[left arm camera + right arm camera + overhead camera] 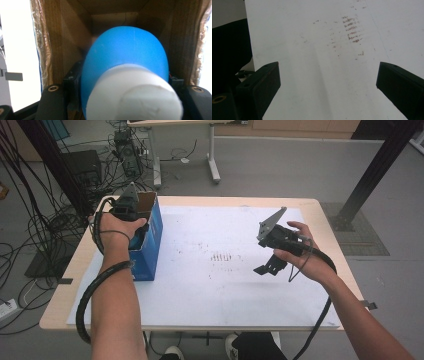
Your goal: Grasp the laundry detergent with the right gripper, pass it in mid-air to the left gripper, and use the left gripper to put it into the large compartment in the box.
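A blue bottle (125, 50) with a white cap (135, 97) sits between the jaws of my left gripper (123, 79), which is shut on it. The bottle points into an open cardboard box (112, 10) with brown inner walls. From above, the same box (150, 240) is blue outside and stands at the table's left edge, with my left gripper (127, 209) reaching into its top. My right gripper (267, 266) hovers over the right half of the white sheet (210, 285). Its jaws stand wide open with nothing between them (328, 72).
The white sheet (312, 37) covers most of the wooden table (200, 199) and has faint reddish marks (352, 30) near its middle. Cables and equipment lie on the floor (60, 195) to the left. A black post (375, 170) stands at the far right.
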Tool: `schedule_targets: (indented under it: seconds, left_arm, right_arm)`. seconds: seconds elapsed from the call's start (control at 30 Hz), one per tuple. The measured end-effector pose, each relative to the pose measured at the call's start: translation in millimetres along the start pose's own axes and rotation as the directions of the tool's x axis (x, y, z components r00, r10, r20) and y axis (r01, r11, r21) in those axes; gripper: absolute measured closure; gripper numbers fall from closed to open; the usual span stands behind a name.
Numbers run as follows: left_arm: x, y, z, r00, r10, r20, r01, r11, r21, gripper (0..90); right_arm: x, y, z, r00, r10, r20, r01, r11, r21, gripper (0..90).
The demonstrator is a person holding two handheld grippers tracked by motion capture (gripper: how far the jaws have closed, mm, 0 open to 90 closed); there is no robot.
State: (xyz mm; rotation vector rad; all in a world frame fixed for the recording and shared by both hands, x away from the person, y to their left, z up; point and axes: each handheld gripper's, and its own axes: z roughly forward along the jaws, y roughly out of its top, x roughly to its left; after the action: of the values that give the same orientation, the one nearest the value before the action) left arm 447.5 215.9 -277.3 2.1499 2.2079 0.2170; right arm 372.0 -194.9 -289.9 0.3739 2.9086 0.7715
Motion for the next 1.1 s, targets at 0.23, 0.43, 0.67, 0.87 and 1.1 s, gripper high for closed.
schedule_targets:
  seconds: [0.23,0.43,0.67,0.87,1.1]
  left_arm:
    - [-0.8,0.3,-0.1,1.0000,0.001,-0.002,-0.001,1.0000,0.002,36.1]
    - [-1.4,0.1,0.0,1.0000,0.002,-0.005,-0.002,1.0000,-0.001,36.1]
    - [-1.3,0.0,0.0,1.0000,0.002,-0.005,-0.002,1.0000,-0.002,36.1]
    - [-1.0,0.1,0.1,1.0000,0.005,-0.004,-0.005,1.0000,-0.004,36.0]
    - [-0.6,-0.2,-0.1,1.0000,0.004,-0.002,-0.004,1.0000,-0.005,36.0]
  right_arm:
    - [-0.2,-1.2,-1.2,1.0000,0.001,0.001,-0.001,1.000,0.000,5.6]
    - [0.0,-2.0,-0.9,1.0000,0.001,0.001,-0.001,1.000,0.004,5.6]
    - [0.4,-1.7,-0.9,1.0000,-0.001,0.002,0.001,1.000,0.006,5.6]
    - [0.7,-1.4,-0.6,1.0000,-0.001,0.003,0.001,1.000,0.006,5.6]
    - [1.4,-1.2,0.1,1.0000,-0.001,0.002,0.001,1.000,0.004,5.6]
